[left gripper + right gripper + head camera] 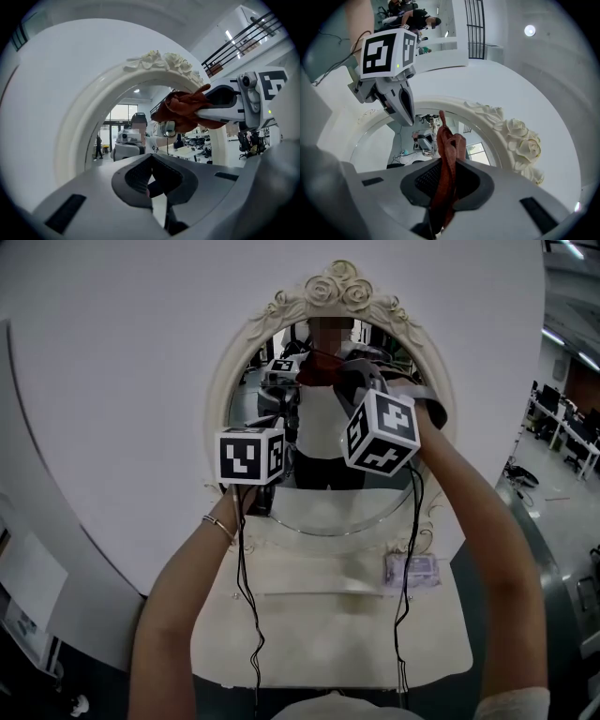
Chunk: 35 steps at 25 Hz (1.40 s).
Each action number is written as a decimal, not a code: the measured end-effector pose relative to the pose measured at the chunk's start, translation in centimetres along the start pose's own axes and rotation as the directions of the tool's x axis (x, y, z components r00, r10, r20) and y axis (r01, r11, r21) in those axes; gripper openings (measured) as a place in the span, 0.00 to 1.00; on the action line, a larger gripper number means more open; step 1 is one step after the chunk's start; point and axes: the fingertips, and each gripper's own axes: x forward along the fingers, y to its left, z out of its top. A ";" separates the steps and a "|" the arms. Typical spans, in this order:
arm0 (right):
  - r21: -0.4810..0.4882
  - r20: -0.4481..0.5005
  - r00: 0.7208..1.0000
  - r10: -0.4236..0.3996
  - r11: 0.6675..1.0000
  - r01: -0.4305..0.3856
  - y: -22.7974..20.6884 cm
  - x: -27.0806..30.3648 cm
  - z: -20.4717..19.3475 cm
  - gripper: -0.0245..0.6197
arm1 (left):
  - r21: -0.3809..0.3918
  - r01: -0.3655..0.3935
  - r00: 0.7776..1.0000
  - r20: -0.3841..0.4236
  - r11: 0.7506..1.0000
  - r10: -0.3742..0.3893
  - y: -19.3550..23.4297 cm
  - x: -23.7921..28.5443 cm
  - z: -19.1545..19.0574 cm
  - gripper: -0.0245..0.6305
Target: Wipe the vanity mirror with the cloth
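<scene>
The vanity mirror (333, 292) is oval, in a cream frame with carved roses on top. My right gripper (330, 373) is up at the top of the glass, shut on a red-brown cloth (319, 371) that touches or nearly touches the mirror. The cloth (449, 154) stands bunched between the jaws of the right gripper (445, 187), below the roses (520, 140). My left gripper (265, 420) is held lower left, in front of the glass, jaws together with nothing in them. From the left gripper (151, 180), the cloth (180, 110) shows up right under the frame (161, 61).
The mirror stands on a cream vanity table (328, 634) against a white wall. A small pale packet (411, 568) lies on the table at the right. Black cables (246, 596) hang from both grippers over the tabletop. Office desks and chairs (567, 432) are at the far right.
</scene>
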 end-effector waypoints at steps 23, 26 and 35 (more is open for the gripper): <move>-0.009 0.016 0.976 0.219 0.976 -0.219 17.5 1.8 -2.2 0.14 | -0.054 0.031 0.979 -0.200 0.998 -0.042 -2.6 0.8 -17.8 0.05; 0.001 0.023 0.969 0.246 0.969 -0.246 19.8 2.0 -2.5 0.14 | -0.067 0.034 0.973 -0.227 0.997 -0.048 -3.1 0.8 -20.0 0.05; 0.041 0.033 0.939 0.344 0.938 -0.345 27.0 1.9 -3.5 0.14 | -0.110 0.035 0.963 -0.264 0.993 -0.063 -4.0 0.3 -25.9 0.05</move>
